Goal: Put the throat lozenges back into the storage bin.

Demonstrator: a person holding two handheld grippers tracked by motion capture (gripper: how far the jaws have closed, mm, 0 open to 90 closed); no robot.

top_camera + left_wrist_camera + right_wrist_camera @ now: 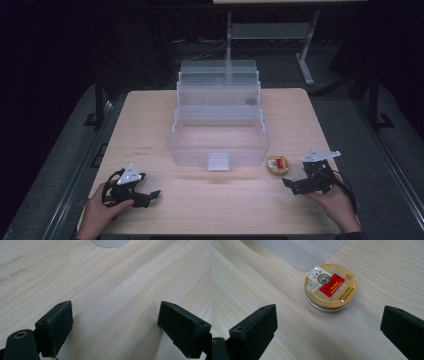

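At the bottom of the high view both hands rested on the table [150, 105], each holding a tool. The left tool [142, 196] sat in the lower left of the frame, well apart from everything else; in the left gripper view its jaws stood wide apart over bare wood, gripping nothing. The right tool [300, 185] lay in the lower right, and the right gripper view showed its jaws spread just as wide and empty, with the round tin [330, 287] lying flat on the table ahead of them, centred between the two jaws but not yet within them.

In the high view the tin [277, 165] sat right of centre, just beside the front right corner of the clear plastic organiser box [220, 132]. That box stood open in the middle of the frame, its tiered trays stepped back toward the top, and its lowest compartment looked empty; a small dark thing lay in an upper tray, too small to tell.

By my judgement the work had barely begun: the tin was untouched, and the approach, the grip, the lift and the placing all remained.
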